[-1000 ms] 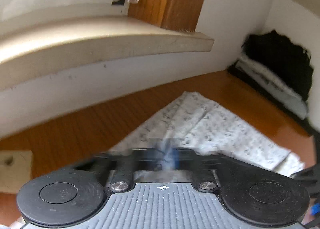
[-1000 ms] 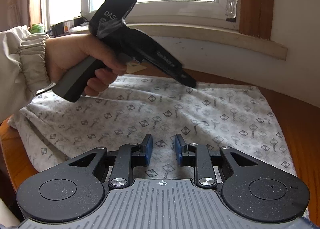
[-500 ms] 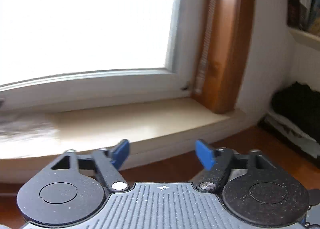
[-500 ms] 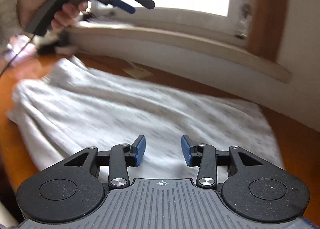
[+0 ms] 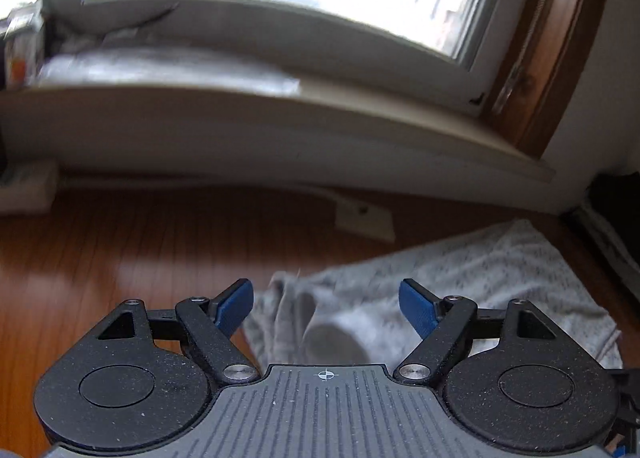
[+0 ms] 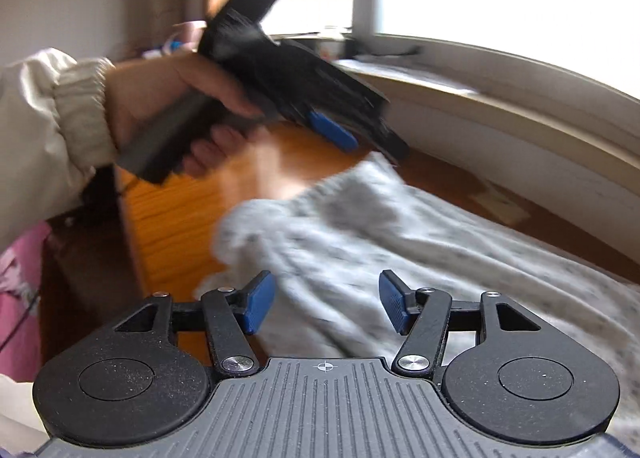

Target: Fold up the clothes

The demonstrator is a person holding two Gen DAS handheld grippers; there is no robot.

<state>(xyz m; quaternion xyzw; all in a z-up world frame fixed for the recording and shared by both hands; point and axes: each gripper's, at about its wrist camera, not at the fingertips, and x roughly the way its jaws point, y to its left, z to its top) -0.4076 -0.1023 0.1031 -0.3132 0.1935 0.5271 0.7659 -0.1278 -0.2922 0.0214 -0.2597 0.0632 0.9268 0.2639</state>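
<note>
- Since a second ago my left gripper (image 5: 326, 306) has let go of the cloth it was clamped on and swung off toward the near-left end of the garment (image 5: 460, 282); my right gripper (image 6: 326, 306) has swept left along the cloth as well.
- Left jaws: spread wide, having just been opening, nothing between the blue pads; the cloth lies lower down, beyond them.
- Right jaws: partly spread, just been opening too, nothing pinched; the garment (image 6: 420, 242) lies under and ahead of them.
- The garment is flat on the wooden table (image 5: 140, 250) below the window sill (image 5: 280, 125), its long axis running from the rumpled, rolled end at my left tongs away to the right.
- In the right view the left hand (image 6: 168, 97) holds its gripper above the far-left corner of the cloth, close to touching it.
- I judge the rumpled end is nearest both tongs: left takes the far corner, right the near one.
</note>
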